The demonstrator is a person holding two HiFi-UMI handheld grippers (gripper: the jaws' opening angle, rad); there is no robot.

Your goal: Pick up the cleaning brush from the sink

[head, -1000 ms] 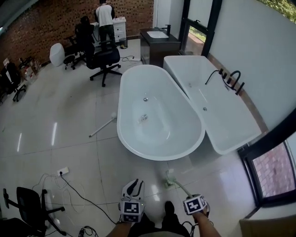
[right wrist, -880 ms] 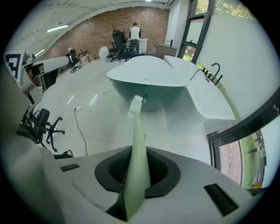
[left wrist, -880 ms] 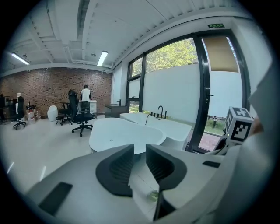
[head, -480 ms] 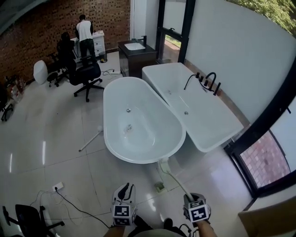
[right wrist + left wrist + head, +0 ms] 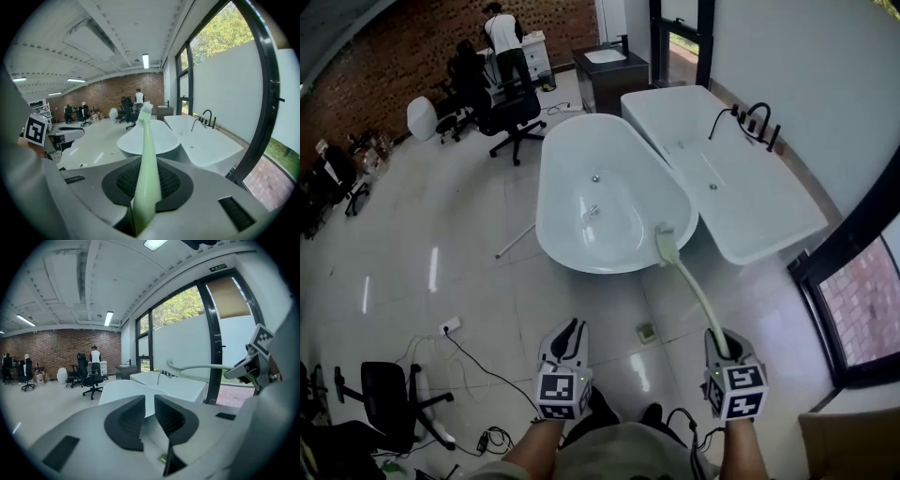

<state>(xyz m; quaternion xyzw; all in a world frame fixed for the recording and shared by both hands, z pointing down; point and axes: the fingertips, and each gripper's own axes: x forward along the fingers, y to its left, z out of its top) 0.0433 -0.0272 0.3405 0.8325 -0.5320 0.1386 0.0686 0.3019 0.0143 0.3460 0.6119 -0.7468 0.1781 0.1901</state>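
The head view looks from high above, steeply down at the floor [image 5: 469, 253]. The left hand-held gripper [image 5: 569, 330] and the right hand-held gripper [image 5: 724, 339] sit close at its lower edge. The oval bathtub [image 5: 614, 202] and the rectangular bathtub [image 5: 741, 187] lie farther off, near the middle. The left gripper view sits low, just behind its own jaws, facing nearly level across the room toward the brick wall [image 5: 56, 345] and the tall windows [image 5: 180, 312]; the other hand-held gripper shows at its right edge. The right gripper view faces much the same way from alongside. All three views share both bathtubs, the brick wall and the office chairs [image 5: 514, 112].
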